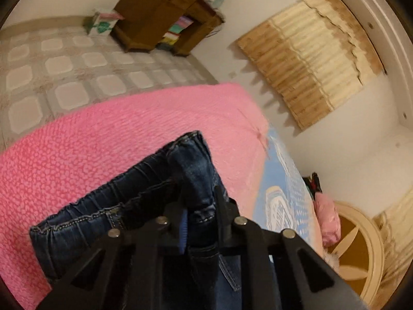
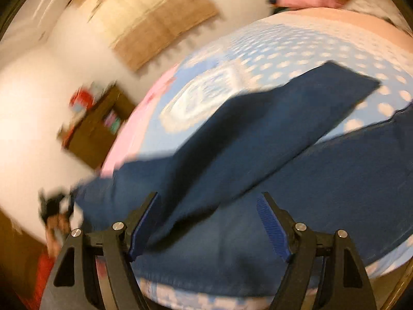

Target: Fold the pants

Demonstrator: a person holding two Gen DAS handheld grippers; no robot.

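On the bed, dark blue jeans (image 1: 144, 188) lie spread, waistband end over a pink blanket (image 1: 103, 139), legs (image 2: 258, 139) running out over a blue-and-white dotted cover (image 2: 296, 51). Left gripper (image 1: 198, 206) jaws narrow, pinched on a bunched fold of denim at the waistband. Right gripper (image 2: 209, 222) jaws wide, hovering over the leg cloth, nothing gripped; view blurred. Far off, a brown wooden cabinet (image 1: 165, 15) stands against the white wall, a beige curtain (image 1: 309, 59) to its right.
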